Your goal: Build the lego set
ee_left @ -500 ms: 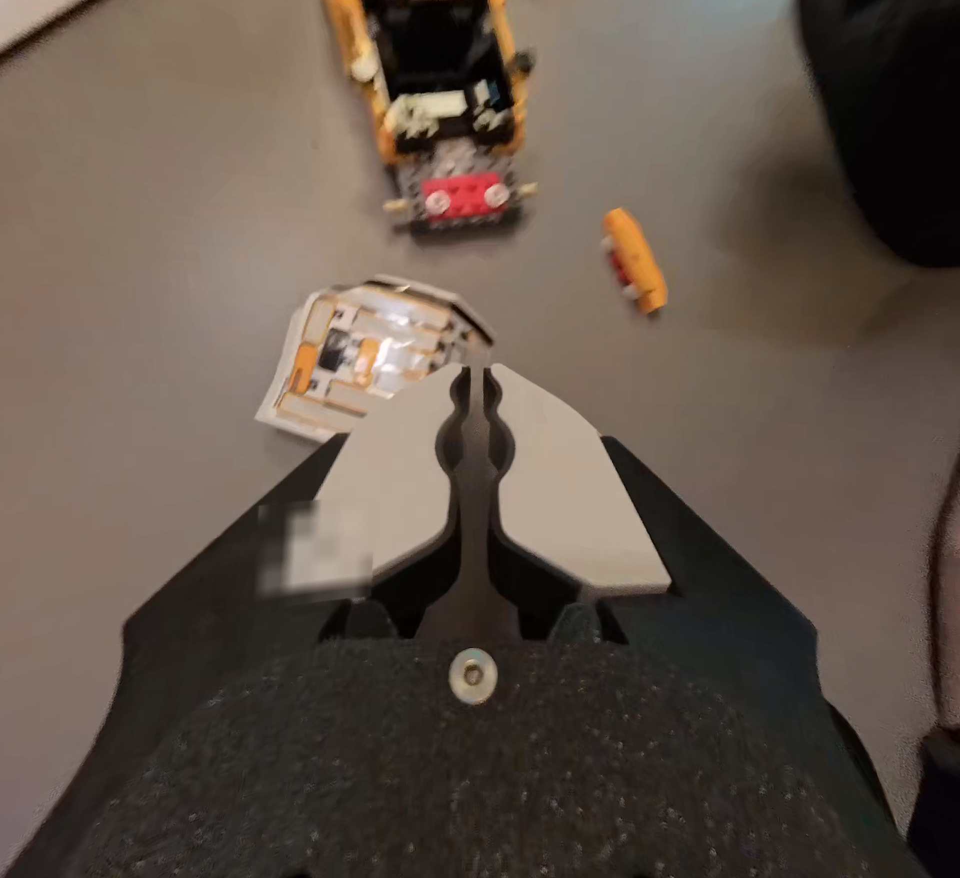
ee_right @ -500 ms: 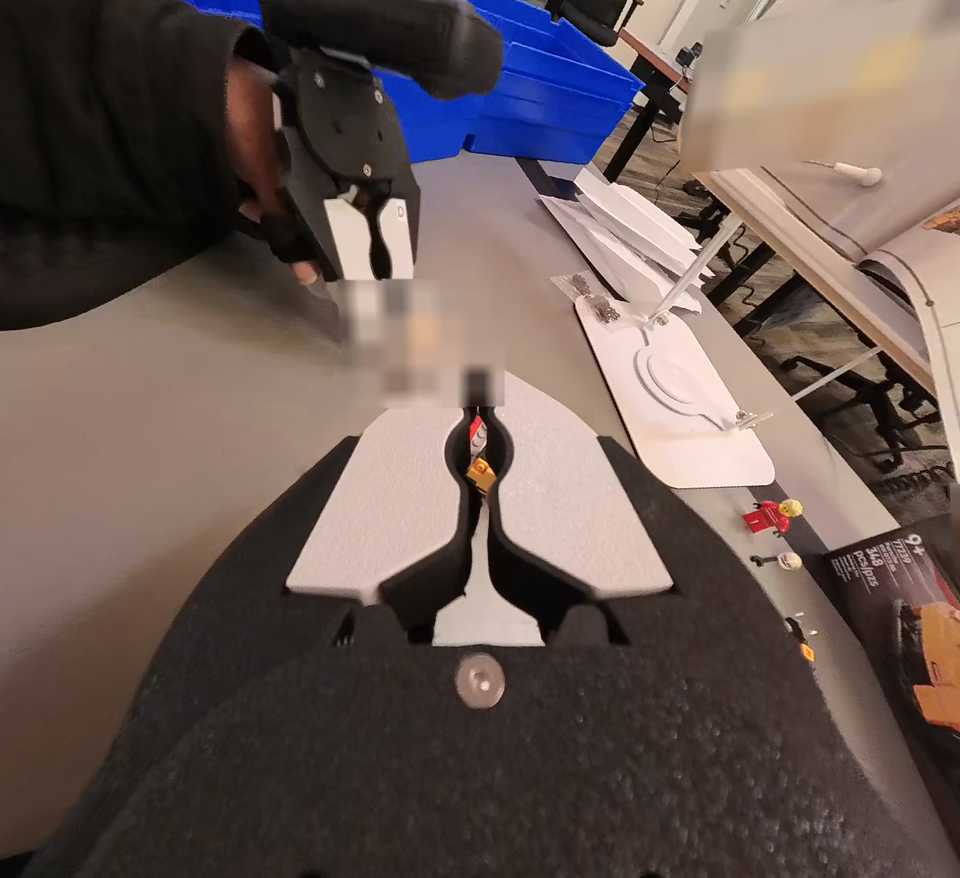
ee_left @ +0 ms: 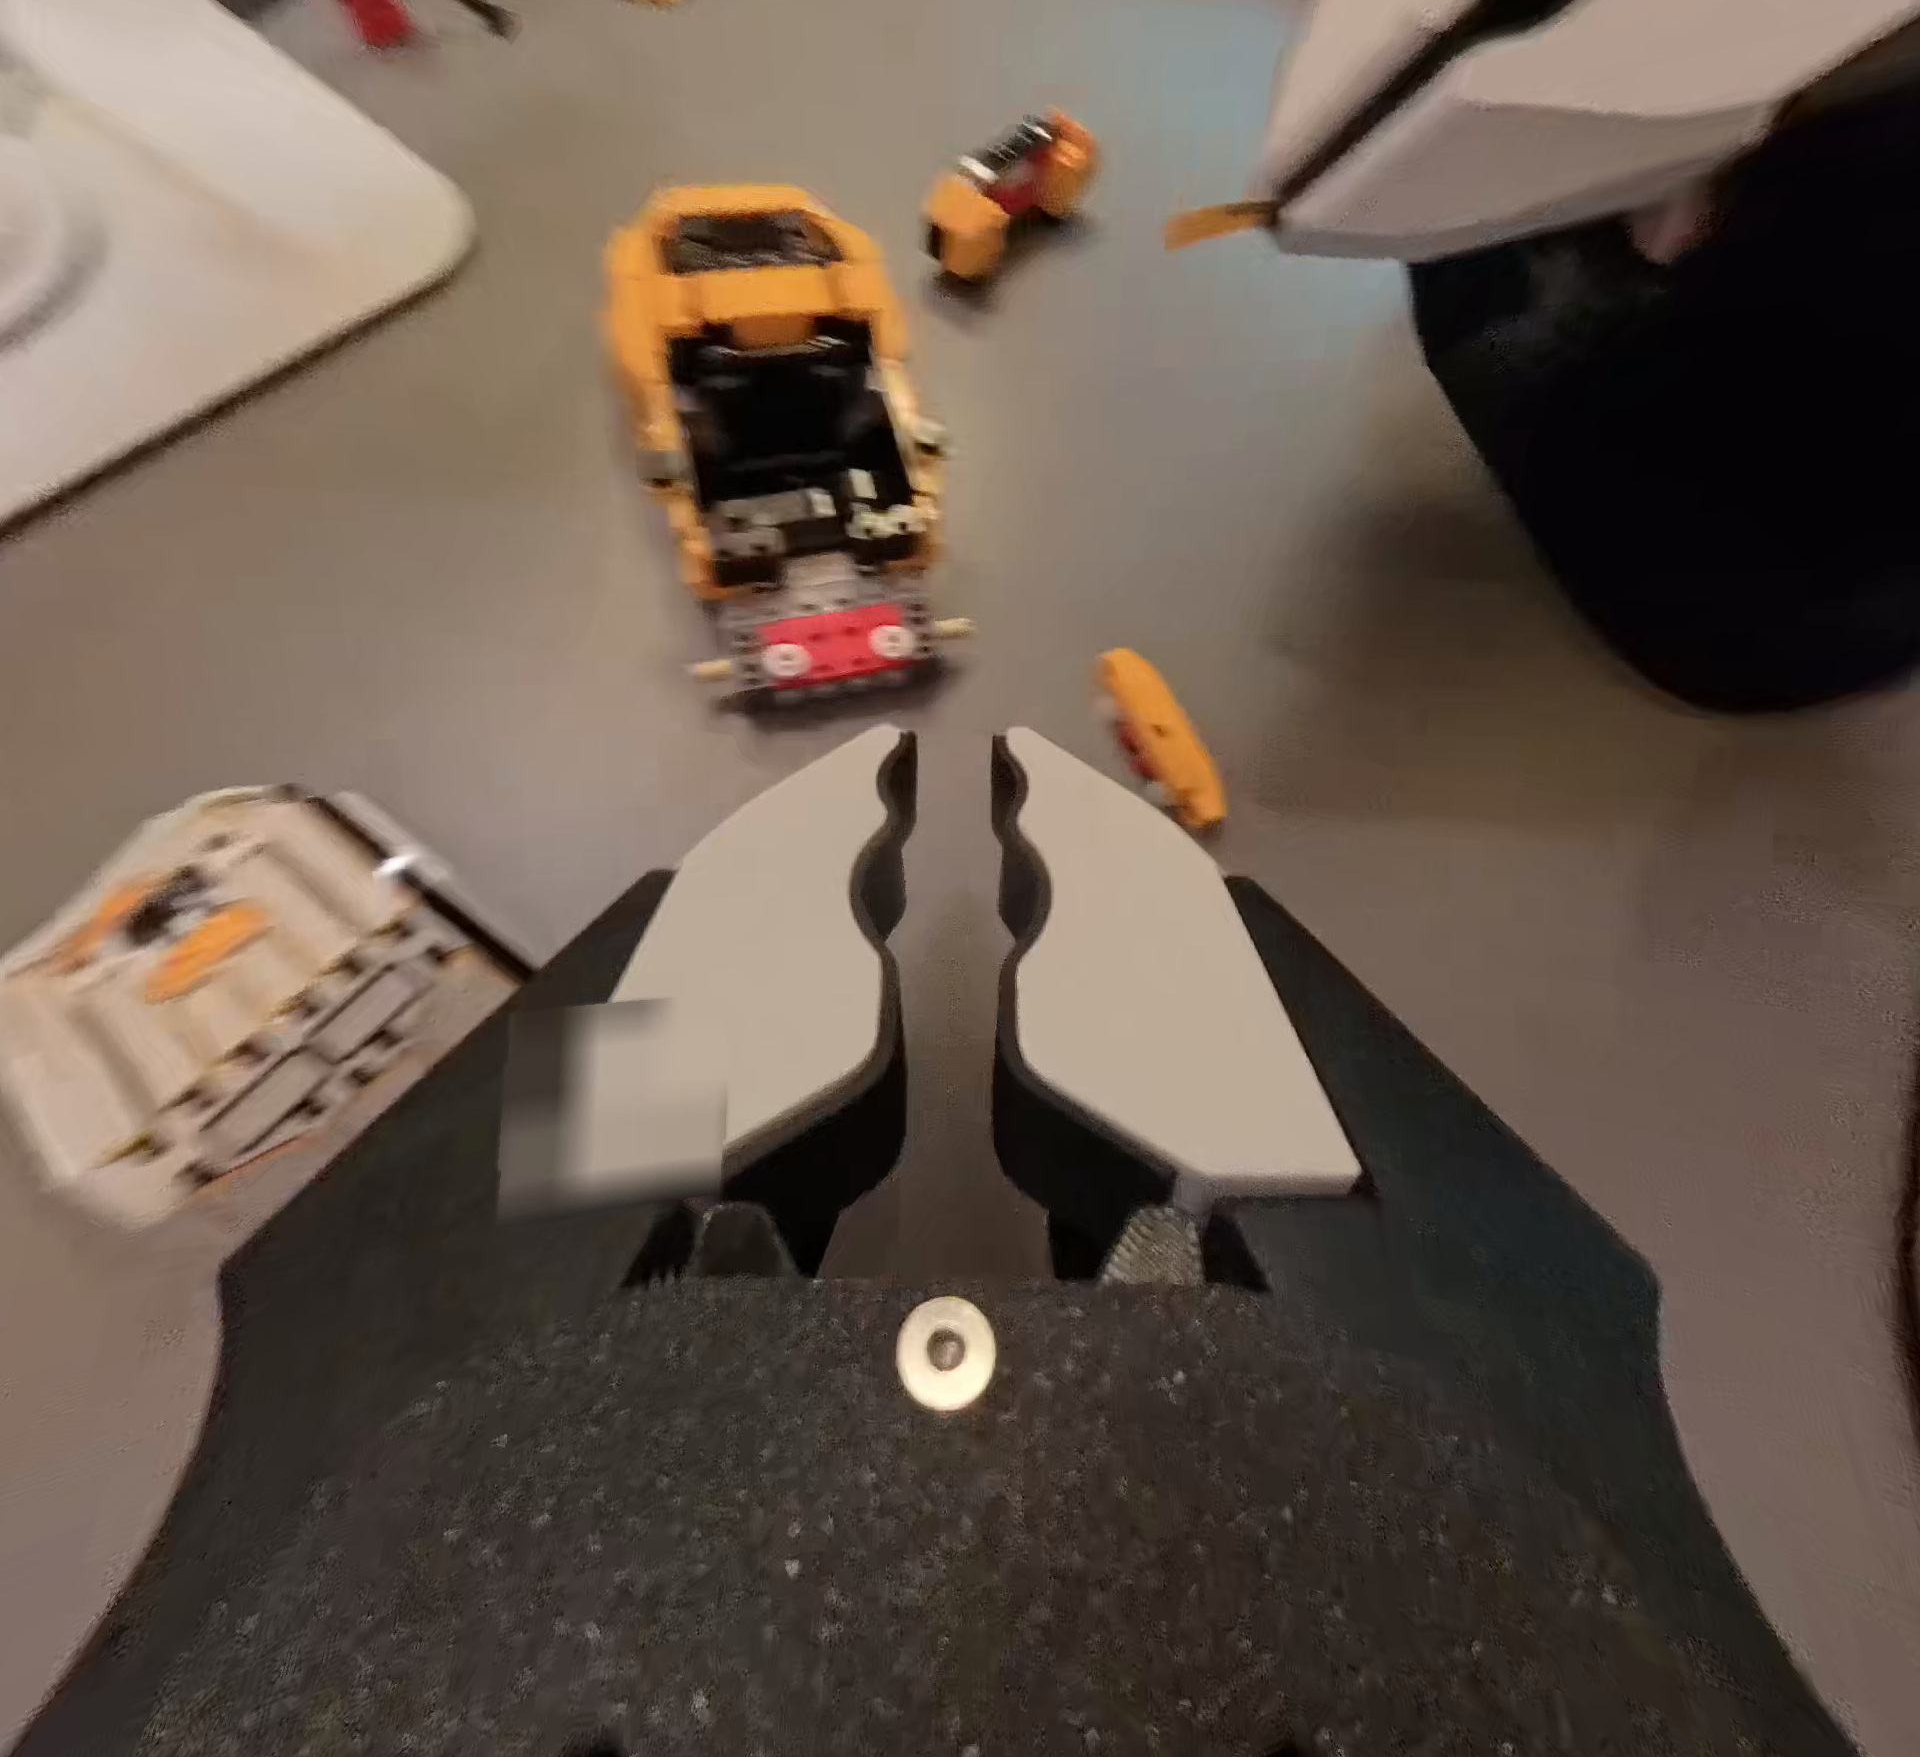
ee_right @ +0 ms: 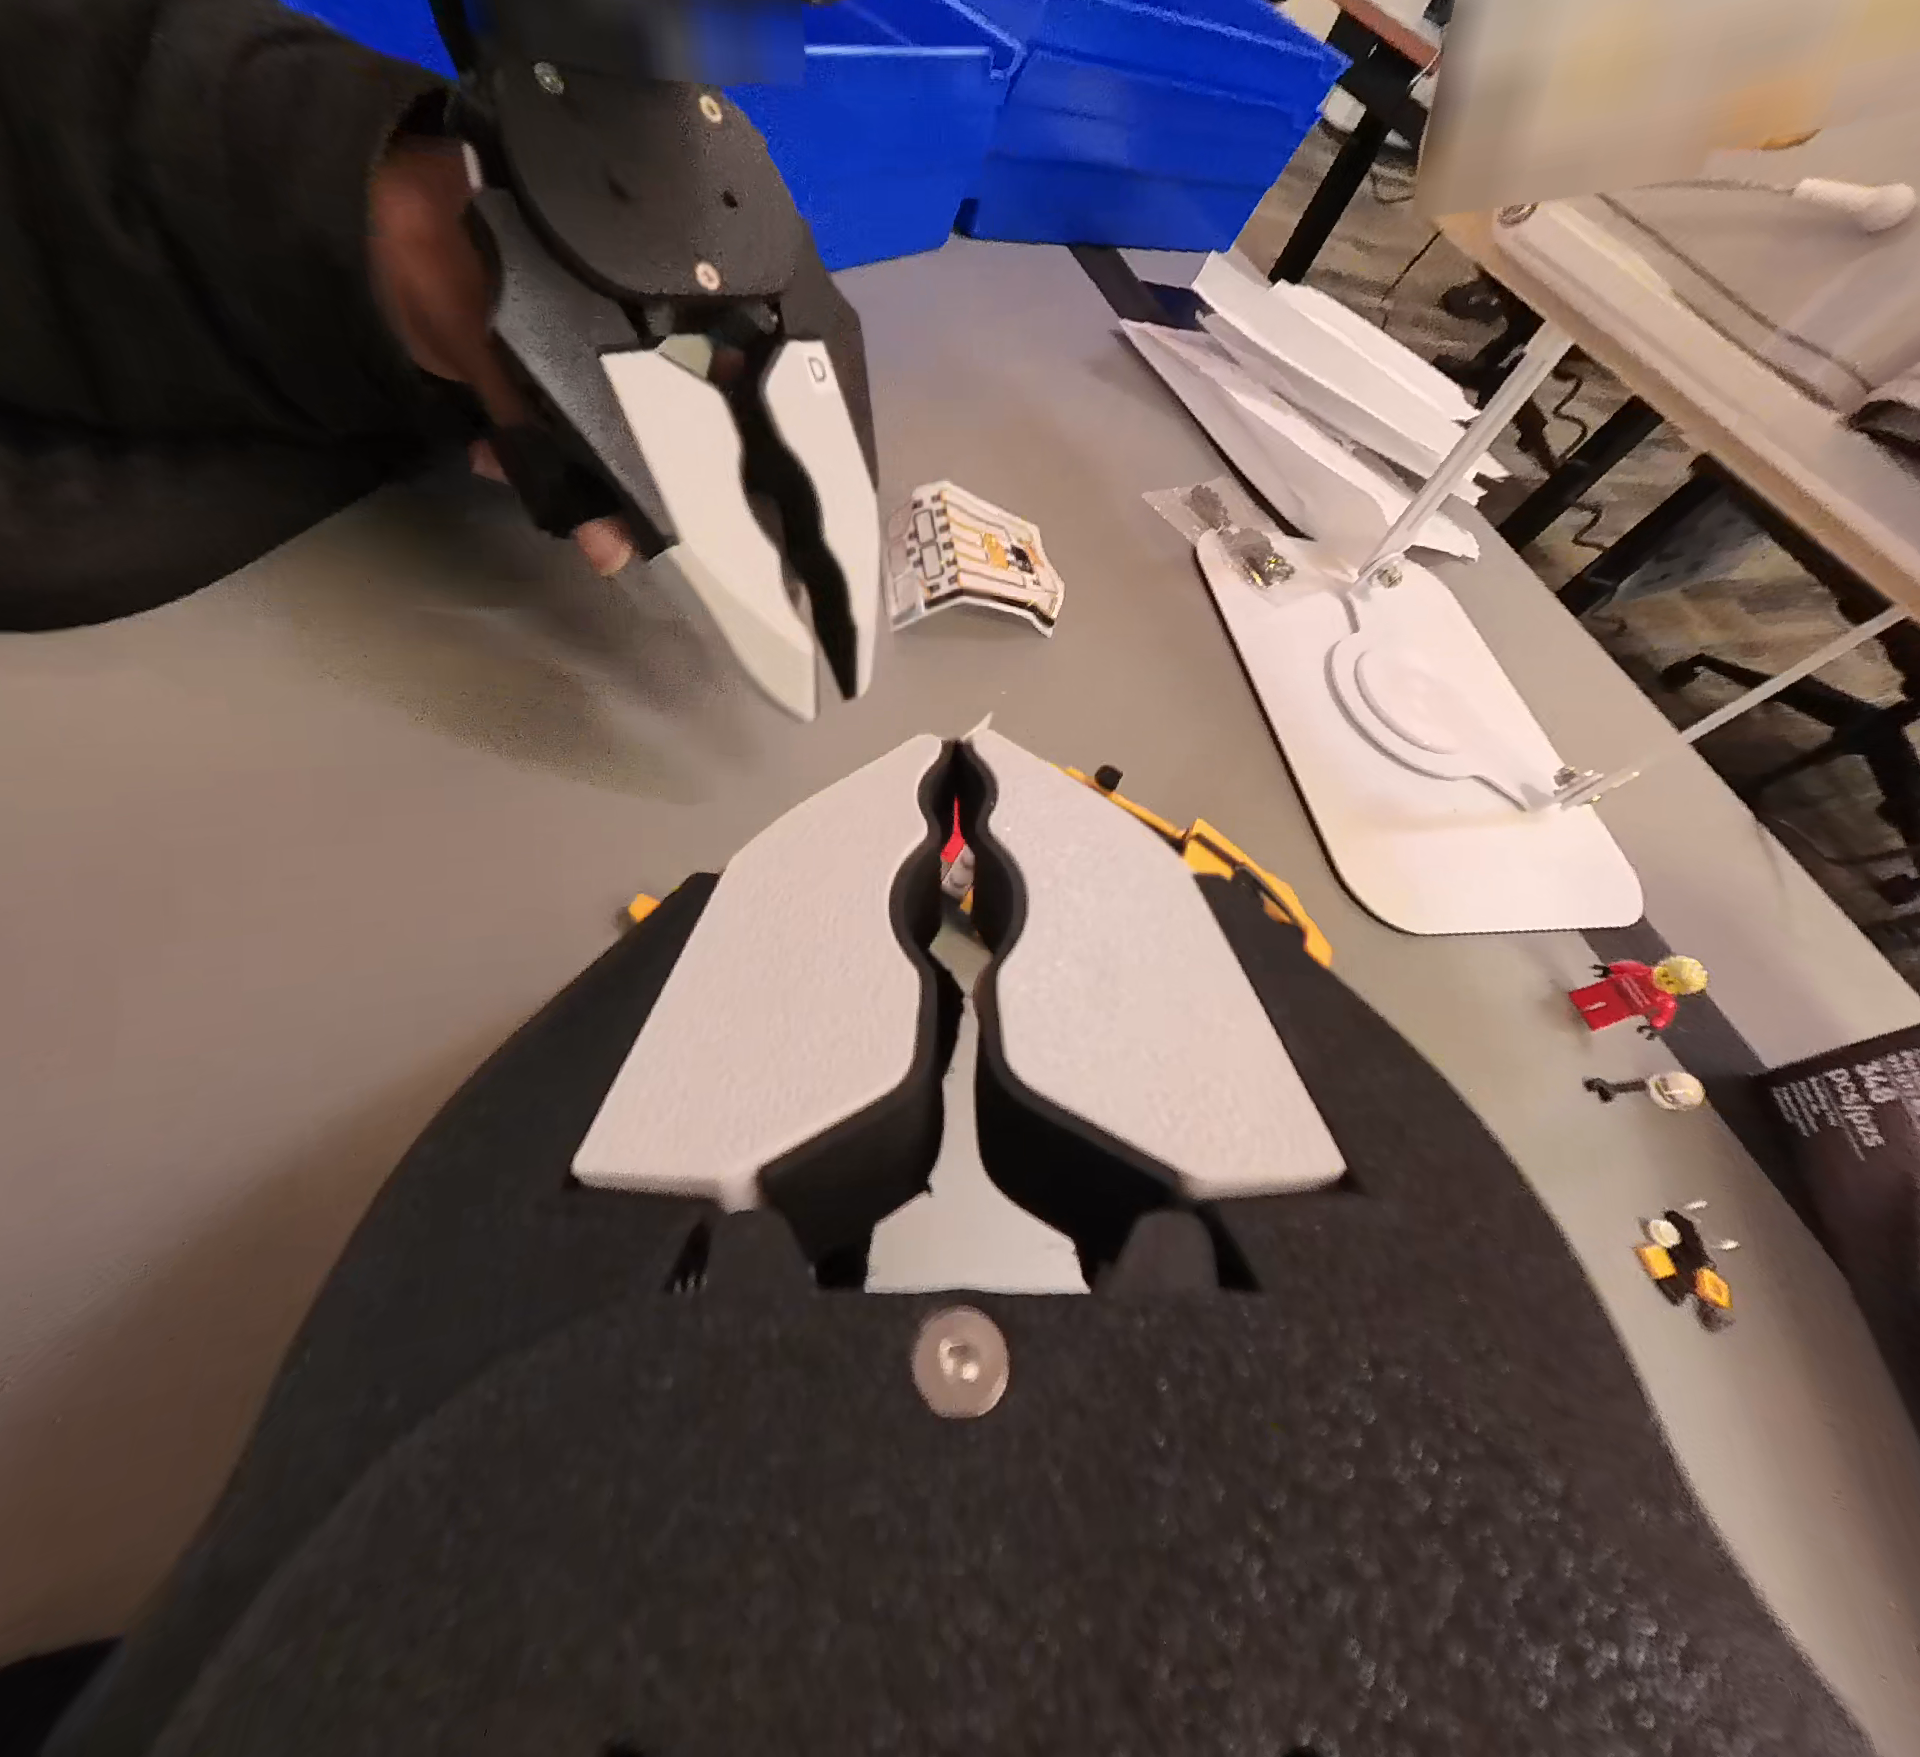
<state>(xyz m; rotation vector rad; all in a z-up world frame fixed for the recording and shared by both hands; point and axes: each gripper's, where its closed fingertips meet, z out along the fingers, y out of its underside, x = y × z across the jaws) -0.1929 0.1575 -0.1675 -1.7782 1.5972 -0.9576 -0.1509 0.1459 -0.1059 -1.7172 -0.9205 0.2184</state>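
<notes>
Plainly a grey surface (ee_left: 1403, 1032) across both views, with a white pad (ee_left: 208, 232) at upper left of the left view. Half-built orange car (ee_left: 774, 419) at centre there, long axis running up the frame, red tail end nearest. Left gripper (ee_left: 953, 751) just below that tail, jaws parted, nothing between them. Right gripper (ee_left: 1280, 213) at upper right, jaws pressed together on a thin orange sliver (ee_left: 1210, 224). Sticker sheet (ee_left: 229, 990) at lower left. Curved orange piece (ee_left: 1158, 736) lying just right of the left tips, slanted. Probably the left gripper nearer the car's tail; the sliver well off to the car's upper right.
</notes>
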